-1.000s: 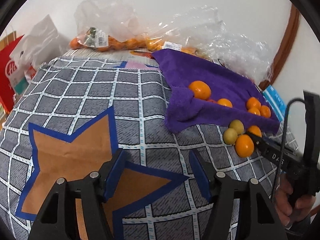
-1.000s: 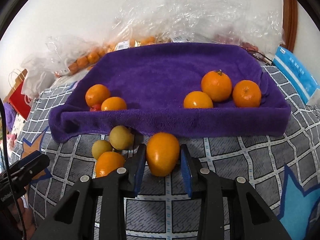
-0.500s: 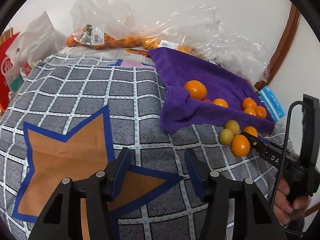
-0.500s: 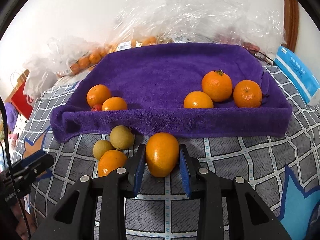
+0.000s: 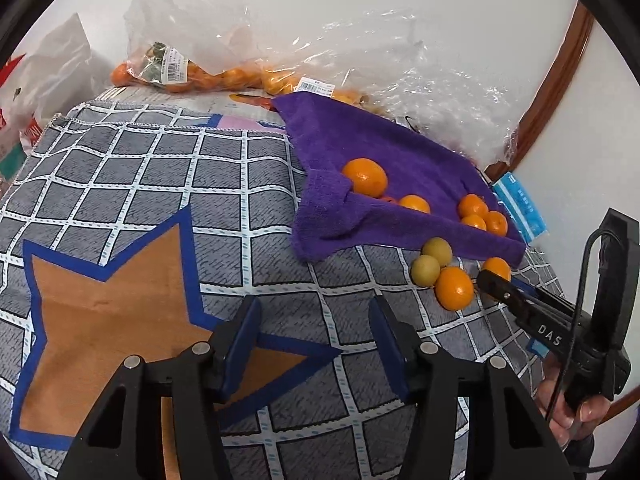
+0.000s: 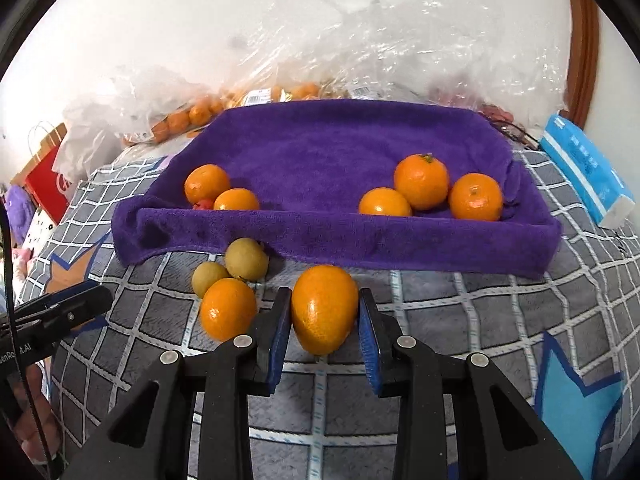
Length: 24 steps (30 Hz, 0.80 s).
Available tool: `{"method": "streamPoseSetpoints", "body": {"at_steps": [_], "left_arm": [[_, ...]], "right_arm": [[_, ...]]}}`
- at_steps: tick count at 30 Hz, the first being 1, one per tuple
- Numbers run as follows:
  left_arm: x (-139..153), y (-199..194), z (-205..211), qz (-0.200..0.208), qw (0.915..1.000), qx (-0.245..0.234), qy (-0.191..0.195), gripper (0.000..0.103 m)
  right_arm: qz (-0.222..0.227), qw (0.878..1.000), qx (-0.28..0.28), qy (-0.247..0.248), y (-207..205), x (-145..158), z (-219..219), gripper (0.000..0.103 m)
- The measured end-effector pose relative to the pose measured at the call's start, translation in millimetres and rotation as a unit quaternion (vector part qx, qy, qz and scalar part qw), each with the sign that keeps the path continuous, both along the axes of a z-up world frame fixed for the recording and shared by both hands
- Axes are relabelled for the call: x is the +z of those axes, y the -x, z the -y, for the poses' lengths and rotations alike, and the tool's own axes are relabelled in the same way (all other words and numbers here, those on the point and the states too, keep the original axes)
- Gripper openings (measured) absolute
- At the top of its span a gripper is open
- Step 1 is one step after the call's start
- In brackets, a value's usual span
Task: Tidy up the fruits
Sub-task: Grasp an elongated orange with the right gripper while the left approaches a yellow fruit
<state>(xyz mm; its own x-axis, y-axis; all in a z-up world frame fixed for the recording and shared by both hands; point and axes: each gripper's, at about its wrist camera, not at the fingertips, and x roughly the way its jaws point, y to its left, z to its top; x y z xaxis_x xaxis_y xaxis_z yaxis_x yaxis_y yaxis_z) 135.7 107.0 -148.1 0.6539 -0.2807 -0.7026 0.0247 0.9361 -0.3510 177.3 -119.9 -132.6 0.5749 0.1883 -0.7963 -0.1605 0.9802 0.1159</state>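
Observation:
My right gripper (image 6: 324,312) is shut on a large orange (image 6: 324,308), held just in front of the purple towel (image 6: 340,148). Several oranges lie on the towel: two at its left (image 6: 207,182) and three at its right (image 6: 421,181). One orange (image 6: 227,309) and two yellow-green fruits (image 6: 246,259) lie on the checked cloth before the towel's front edge. My left gripper (image 5: 316,336) is open and empty over the star-patterned cloth (image 5: 120,320), left of the fruits. The right gripper (image 5: 496,280) also shows in the left wrist view, at the loose fruits (image 5: 454,288).
Clear plastic bags with more oranges (image 5: 176,76) lie at the back against the wall. A blue tissue pack (image 6: 584,168) sits right of the towel. A red bag (image 6: 48,176) stands at the far left. A wooden frame (image 5: 552,84) runs along the right wall.
The right gripper has stayed shut on the orange, nearly still. The left gripper has drifted a little, so the towel and fruits shifted slightly in its view.

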Motion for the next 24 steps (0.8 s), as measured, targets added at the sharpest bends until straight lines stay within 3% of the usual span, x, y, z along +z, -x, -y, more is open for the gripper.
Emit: {"method": "streamPoseSetpoints", "body": {"at_steps": [10,14,19,21,24], "left_arm": [[18.0,0.8,18.5,0.004,0.9999,-0.007,0.008,0.053],[19.0,-10.8,42.5,-0.008,0.9994,-0.031,-0.015,0.052],[17.0,-25.1,65.6,-0.009,0.9983,-0.041,-0.042,0.042],[13.0,-31.8,72.1,-0.016,0.9975,-0.044,-0.053,0.034],[7.6,-38.3,79.3,-0.023,0.997,-0.051,-0.055,0.033]], "right_arm": [[0.032,0.999,-0.036,0.021,3.6,12.7,50.8,0.033],[0.036,0.998,-0.045,0.007,1.9,9.0,63.6,0.033],[0.035,0.999,-0.04,0.008,3.7,1.1,62.9,0.033],[0.034,0.999,-0.033,0.005,3.9,0.1,62.3,0.033],[0.032,0.999,-0.033,-0.008,4.1,0.1,65.7,0.033]]}}
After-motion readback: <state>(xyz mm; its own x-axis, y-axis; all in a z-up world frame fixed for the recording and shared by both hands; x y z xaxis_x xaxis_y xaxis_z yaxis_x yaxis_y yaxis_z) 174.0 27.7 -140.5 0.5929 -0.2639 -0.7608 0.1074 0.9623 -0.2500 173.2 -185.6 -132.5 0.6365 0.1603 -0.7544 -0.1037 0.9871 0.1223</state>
